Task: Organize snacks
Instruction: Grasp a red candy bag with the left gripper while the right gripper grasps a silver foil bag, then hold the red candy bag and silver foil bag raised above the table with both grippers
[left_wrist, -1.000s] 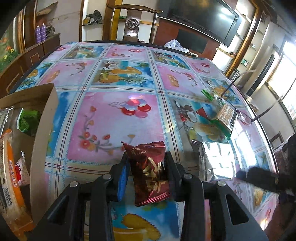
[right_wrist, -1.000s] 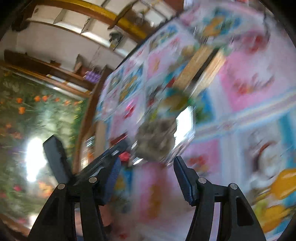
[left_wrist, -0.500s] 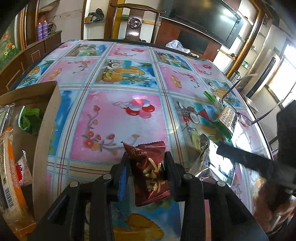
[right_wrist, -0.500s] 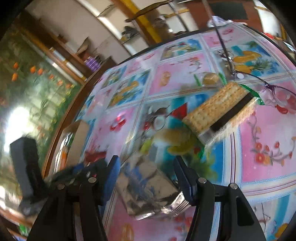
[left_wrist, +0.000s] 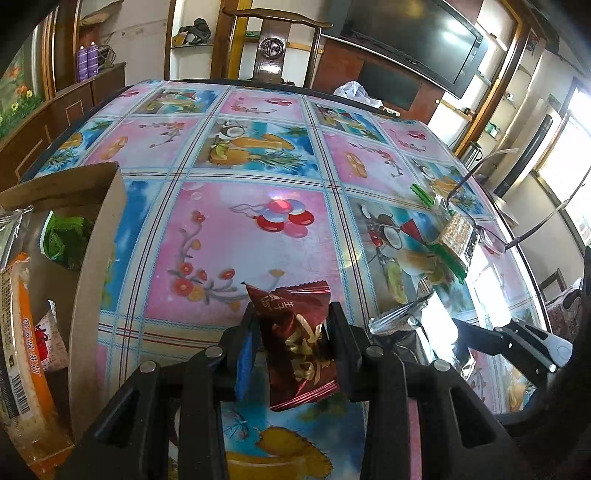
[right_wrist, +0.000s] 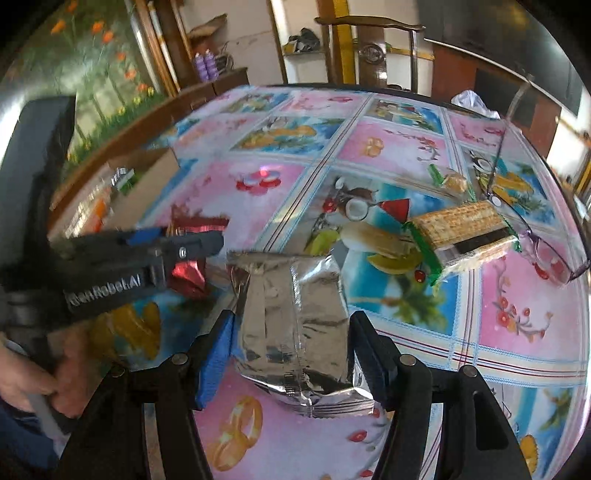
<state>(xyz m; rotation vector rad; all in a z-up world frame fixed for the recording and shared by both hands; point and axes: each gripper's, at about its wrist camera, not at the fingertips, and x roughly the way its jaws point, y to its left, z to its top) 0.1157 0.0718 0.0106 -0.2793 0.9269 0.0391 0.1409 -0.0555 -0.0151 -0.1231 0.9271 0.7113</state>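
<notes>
Boxed: we count several snacks in the cardboard box (left_wrist: 96, 280).
In transit: left claw (left_wrist: 291, 343) clamped on red snack packet (left_wrist: 295, 332).
Pending: right claw (right_wrist: 291, 343) opening astride silver pouch (right_wrist: 295, 325) — cracker pack (right_wrist: 461, 232) on surface (left_wrist: 240, 236).

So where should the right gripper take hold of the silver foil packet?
Across the silver foil packet's puffy middle, coming from above at its near end. It lies flat, long axis running away from the right gripper, whose opening jaws already flank its long sides; the crimped ends are thin and slippery.
</notes>
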